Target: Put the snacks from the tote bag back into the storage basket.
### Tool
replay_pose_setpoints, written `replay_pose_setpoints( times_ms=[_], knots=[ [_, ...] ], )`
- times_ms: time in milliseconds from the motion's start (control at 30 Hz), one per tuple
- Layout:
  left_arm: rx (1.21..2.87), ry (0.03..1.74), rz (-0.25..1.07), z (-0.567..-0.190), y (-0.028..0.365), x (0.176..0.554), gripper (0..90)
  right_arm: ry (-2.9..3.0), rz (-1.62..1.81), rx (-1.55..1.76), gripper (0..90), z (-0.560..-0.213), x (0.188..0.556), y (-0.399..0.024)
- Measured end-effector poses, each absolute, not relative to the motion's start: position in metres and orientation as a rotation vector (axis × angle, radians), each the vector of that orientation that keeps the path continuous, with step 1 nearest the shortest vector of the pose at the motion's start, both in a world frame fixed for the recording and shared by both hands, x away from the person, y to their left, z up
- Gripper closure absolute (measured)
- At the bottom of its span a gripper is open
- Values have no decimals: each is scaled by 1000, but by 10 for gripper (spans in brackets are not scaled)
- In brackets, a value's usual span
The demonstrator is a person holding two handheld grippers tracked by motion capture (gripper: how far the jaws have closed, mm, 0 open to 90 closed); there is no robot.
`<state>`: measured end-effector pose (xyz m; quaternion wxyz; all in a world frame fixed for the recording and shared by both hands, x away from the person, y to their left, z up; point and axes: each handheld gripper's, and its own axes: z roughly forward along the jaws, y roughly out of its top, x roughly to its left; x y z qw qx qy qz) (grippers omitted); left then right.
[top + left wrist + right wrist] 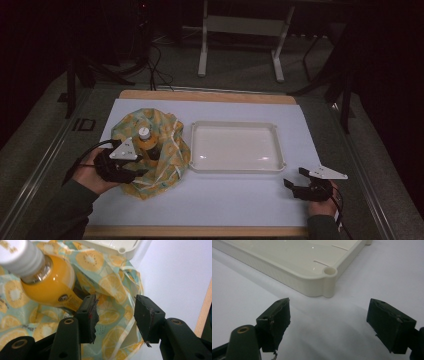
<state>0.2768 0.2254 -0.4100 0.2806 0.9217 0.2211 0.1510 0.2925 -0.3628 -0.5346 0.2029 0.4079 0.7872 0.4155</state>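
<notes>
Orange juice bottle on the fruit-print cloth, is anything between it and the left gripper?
Nothing visible. The left gripper is open just beside the white-capped orange juice bottle, with only the citrus-print cloth lying beneath them. The cream plastic tray sits off to the side.

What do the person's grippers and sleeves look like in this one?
Both grippers, left and right, are black, each topped by a grey three-cornered plate. The jaws are blocky black pads with worn, frayed edges, on arms with brass-ringed holes. A black cable loops from the left gripper; another trails at the right wrist. The sleeves are dark, greenish-grey.
</notes>
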Motion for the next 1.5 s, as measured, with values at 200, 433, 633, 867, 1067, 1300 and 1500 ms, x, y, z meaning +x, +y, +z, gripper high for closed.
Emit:
replay_pose_setpoints(
  times_ms=[200,433,633,867,1067,1300,1500],
  knots=[
    [2486,568,407,-401,218,281,527,2197,1159,1137,186,-535,292,-363],
    [2510,570,394,-395,214,288,527,2197,1164,1131,185,-535,292,-363],
    [2528,567,394,-390,213,293,527,2198,1163,1131,182,-535,292,-363],
    [2541,573,385,-385,213,298,531,2200,1161,1130,182,-535,292,-363],
    [2559,581,381,-380,214,303,533,2200,1162,1132,182,-535,292,-362],
    [2571,596,382,-374,216,308,530,2201,1161,1130,182,-535,292,-362],
    [2580,606,376,-372,217,313,523,2201,1160,1127,182,-535,293,-362]
  ],
)
